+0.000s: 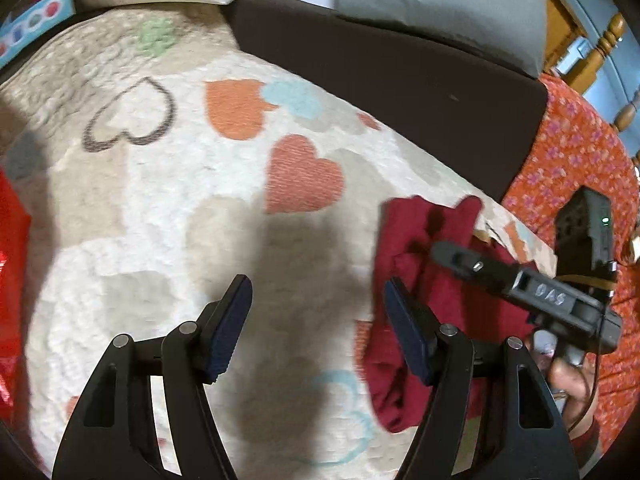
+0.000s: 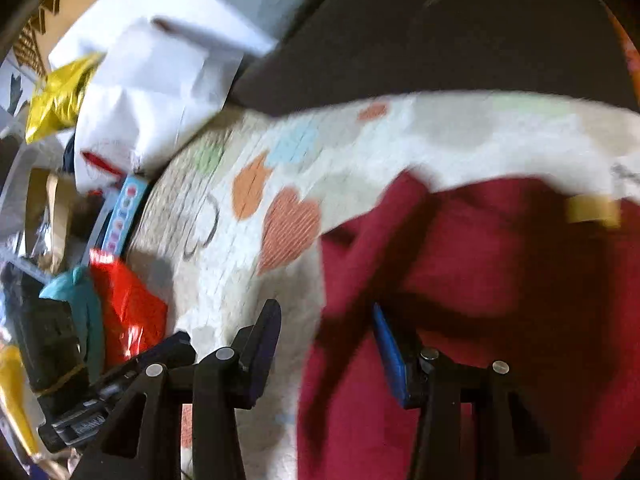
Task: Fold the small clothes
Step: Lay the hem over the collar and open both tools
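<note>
Both my grippers spread wide, gripping nothing. Left gripper hovers over bare heart blanket. Maroon garment lies crumpled at the blanket's right edge. Right gripper sits at the garment's left edge, one pad over cloth. Contact unclear, frame blurred.
</note>
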Demonstrator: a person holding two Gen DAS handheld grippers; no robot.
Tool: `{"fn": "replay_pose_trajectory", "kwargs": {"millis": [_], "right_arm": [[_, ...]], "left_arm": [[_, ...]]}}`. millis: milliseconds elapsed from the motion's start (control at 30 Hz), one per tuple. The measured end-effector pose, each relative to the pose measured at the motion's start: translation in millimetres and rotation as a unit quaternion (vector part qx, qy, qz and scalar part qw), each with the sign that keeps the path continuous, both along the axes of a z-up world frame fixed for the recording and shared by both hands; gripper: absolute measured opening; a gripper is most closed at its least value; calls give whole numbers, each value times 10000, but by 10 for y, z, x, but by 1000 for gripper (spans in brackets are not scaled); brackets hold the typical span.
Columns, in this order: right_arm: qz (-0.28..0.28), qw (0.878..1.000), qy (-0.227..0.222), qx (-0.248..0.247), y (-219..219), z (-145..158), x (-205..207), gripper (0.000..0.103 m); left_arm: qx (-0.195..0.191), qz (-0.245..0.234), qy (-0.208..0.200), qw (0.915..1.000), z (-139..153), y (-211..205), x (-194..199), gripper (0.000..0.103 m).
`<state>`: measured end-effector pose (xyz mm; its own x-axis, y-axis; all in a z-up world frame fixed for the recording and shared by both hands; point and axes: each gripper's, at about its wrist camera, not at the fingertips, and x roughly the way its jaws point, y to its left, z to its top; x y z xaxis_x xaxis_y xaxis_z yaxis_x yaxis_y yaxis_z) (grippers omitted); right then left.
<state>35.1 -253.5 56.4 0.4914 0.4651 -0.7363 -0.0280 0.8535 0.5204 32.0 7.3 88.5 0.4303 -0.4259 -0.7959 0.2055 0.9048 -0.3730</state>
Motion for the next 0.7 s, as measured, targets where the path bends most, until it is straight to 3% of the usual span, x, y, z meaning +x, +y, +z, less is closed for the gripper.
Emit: {"fn": "replay_pose_trajectory", "kwargs": {"millis": [33, 67, 200, 233, 300, 400, 467, 600, 633, 700], "right_arm": [[91, 9998, -29, -167, 70, -11, 14, 16], [101, 9994, -120, -318, 100, 22, 18, 8], [-59, 9968, -794, 111, -58, 341, -5, 4], [-150, 9949, -913, 405, -136, 371, 45, 4], [-341, 9947, -866, 439, -164, 319, 152, 4], [-351, 9975, -325, 512, -145, 65, 194, 4], [-116, 9972, -334, 658, -114, 90, -19, 6], [82, 9989, -456, 57, -155, 238, -547, 7], [42, 9989, -460, 79, -231, 256, -676, 10], [-127, 9984, -550, 34, -421, 290, -934, 26]], "left_arm": [[23, 23, -9, 10000, 0, 38, -2, 68], [-18, -20, 7, 10000, -8, 43, -10, 68], [-146, -302, 75, 9994, -13, -21, -65, 68], [-91, -324, 53, 9994, -14, -66, -71, 68], [-76, -373, 51, 9993, -20, -119, -82, 68], [-101, -490, 120, 9987, -33, -189, -100, 68], [-181, -636, 147, 9977, -42, -226, -119, 68], [-503, -1413, 676, 9864, -240, -433, -215, 68], [-539, -1601, 818, 9822, -316, -503, -271, 68], [-544, -1770, 951, 9781, -404, -598, -350, 68]]}}
